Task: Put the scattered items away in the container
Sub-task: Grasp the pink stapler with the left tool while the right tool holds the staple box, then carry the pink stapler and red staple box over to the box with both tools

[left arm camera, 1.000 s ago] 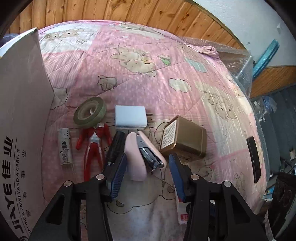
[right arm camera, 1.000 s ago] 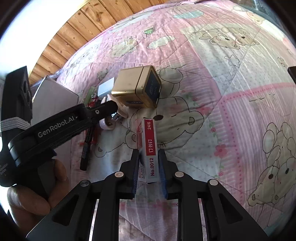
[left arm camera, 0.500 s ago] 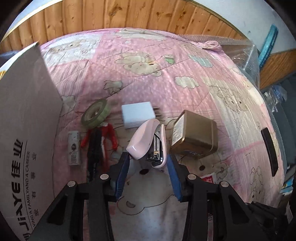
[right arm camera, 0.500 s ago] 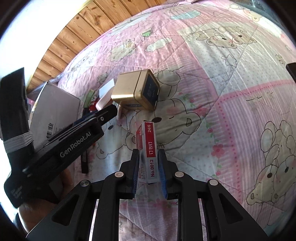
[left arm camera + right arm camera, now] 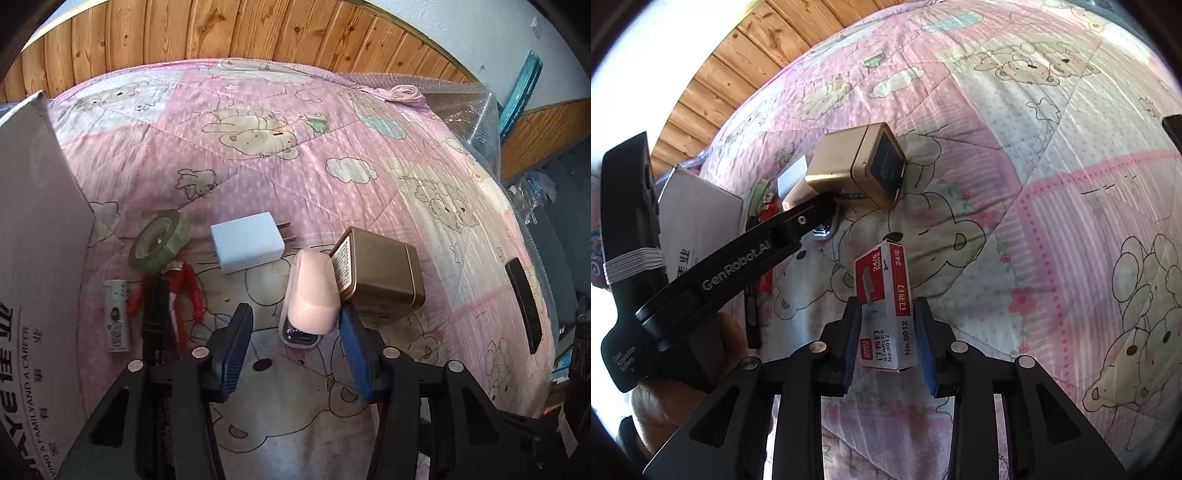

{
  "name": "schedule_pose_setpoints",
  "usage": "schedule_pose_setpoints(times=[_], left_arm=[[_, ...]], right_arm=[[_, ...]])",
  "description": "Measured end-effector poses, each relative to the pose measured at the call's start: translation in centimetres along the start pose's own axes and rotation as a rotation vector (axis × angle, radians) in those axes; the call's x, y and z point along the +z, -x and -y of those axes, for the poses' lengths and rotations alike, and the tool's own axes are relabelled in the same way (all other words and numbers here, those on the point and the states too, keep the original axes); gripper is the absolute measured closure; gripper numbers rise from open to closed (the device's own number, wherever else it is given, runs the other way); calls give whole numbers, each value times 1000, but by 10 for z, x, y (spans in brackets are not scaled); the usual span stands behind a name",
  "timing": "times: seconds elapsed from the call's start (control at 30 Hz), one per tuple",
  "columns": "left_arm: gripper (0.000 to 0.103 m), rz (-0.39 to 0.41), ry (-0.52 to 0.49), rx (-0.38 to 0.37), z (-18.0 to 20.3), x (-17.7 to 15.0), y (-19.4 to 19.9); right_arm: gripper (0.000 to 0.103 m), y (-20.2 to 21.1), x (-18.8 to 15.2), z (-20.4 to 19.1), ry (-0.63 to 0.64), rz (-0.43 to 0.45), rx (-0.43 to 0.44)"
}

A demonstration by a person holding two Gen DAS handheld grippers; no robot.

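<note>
Now the left hand-held gripper (image 5: 295, 339) gapes wide around the pink stapler (image 5: 312, 295) on the bed; the gold tin (image 5: 380, 275) touches it at 2 o'clock. Meanwhile, the right hand-held gripper (image 5: 888, 338) clamps the staples box (image 5: 884, 310).
</note>
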State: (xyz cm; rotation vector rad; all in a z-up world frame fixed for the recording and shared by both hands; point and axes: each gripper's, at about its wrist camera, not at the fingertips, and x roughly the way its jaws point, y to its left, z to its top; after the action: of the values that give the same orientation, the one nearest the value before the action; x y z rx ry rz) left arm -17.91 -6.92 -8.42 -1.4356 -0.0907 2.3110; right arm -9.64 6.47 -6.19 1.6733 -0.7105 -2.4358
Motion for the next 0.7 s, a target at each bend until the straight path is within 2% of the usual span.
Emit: schedule_pose_setpoints(times=[0.07,0.13,0.17,0.27,0.37,0.43,0.47,0.7], left_arm=[[53,-15,-11,18,4,2,-10],[65,-20,-23,24,6,4,-15],[75,-16,-40,32,8,4,-15],[75,-23,-53,28,10,6,-16],[69,-19,-54,30,10,9,-20],[71,-16,-68,34,12,10,-21],[76,-14,-80,45,14,10,-21],[76,-20,-78,44,16,2,0]], right_arm=[[70,-2,2,0,0,6,6],[70,-3,3,2,-6,7,22],[73,-3,4,2,-3,12,27],[74,-1,6,-5,26,35,37],[71,-9,9,-9,41,37,29],[78,-18,10,-8,38,6,34],[87,-19,9,-7,30,-1,43],[88,1,5,-6,37,46,29]])
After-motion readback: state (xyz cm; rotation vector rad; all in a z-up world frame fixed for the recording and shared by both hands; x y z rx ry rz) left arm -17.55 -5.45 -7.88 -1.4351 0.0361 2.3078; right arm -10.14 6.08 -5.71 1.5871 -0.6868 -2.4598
